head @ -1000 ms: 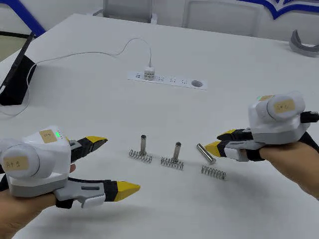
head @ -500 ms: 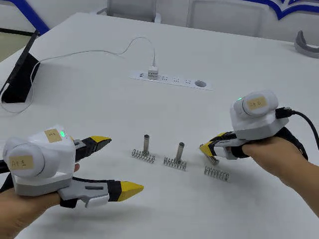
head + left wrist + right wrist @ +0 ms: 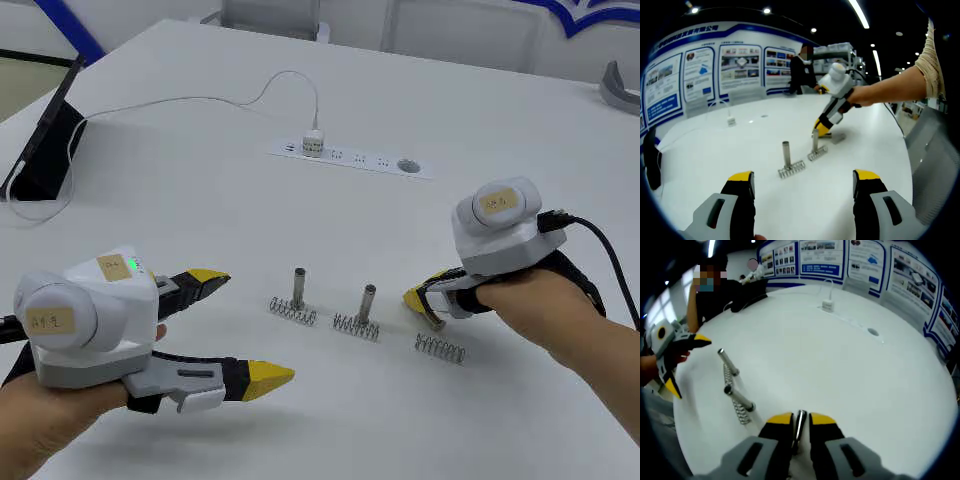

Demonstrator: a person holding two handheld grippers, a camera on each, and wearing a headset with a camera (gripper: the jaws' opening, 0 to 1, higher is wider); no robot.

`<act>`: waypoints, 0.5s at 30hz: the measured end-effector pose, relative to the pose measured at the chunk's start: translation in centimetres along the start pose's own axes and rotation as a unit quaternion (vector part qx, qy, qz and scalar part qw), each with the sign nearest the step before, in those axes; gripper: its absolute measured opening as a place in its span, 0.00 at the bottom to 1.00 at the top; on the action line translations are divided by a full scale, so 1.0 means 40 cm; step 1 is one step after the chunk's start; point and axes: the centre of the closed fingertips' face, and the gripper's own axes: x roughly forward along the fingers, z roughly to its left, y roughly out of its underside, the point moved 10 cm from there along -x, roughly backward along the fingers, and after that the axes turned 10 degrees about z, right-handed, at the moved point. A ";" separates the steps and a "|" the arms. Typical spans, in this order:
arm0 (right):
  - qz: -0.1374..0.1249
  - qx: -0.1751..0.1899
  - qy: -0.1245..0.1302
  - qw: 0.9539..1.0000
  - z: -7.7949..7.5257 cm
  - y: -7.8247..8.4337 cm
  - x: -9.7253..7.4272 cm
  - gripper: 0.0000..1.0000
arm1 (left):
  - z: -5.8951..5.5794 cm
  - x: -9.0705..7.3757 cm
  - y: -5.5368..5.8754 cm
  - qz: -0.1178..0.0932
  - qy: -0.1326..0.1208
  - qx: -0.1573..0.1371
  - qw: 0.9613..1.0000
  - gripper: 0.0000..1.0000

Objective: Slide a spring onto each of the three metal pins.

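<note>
Two metal pins stand upright on the white table, the left pin (image 3: 299, 283) and the middle pin (image 3: 368, 300). A spring lies at each foot: the left spring (image 3: 292, 311) and the middle spring (image 3: 356, 327). A third spring (image 3: 440, 349) lies further right. My right gripper (image 3: 425, 300) is shut on the third pin (image 3: 800, 422), low at the table, with the pin's end (image 3: 434, 322) poking out. My left gripper (image 3: 240, 325) hovers open at the near left, nothing between its fingers. Its view looks at the left pin (image 3: 786, 154) and the middle pin (image 3: 815, 140).
A white power strip (image 3: 350, 160) with a plugged-in cable lies further back. A black object (image 3: 45, 150) stands at the far left edge, a grey curved piece (image 3: 622, 90) at the far right. People stand beyond the table (image 3: 710, 285).
My right gripper has come in leftward and down onto the lying third pin, and its jaws have gone from open to shut on it. The left gripper has stayed open and hardly moved.
</note>
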 end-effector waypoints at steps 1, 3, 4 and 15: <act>0.000 0.001 -0.001 1.000 0.000 0.000 0.001 0.13 | 0.000 0.000 0.000 0.000 0.000 0.000 1.000 0.82; 0.003 0.003 -0.002 1.000 0.000 -0.001 0.003 0.11 | -0.001 0.001 0.000 0.000 0.000 0.000 1.000 0.82; 0.004 0.003 -0.002 1.000 -0.001 -0.001 0.004 0.11 | -0.001 0.001 0.000 0.000 0.000 0.000 1.000 0.82; 0.019 0.000 -0.004 1.000 0.000 -0.008 0.009 0.11 | 0.001 0.001 0.001 -0.001 0.000 -0.002 1.000 0.81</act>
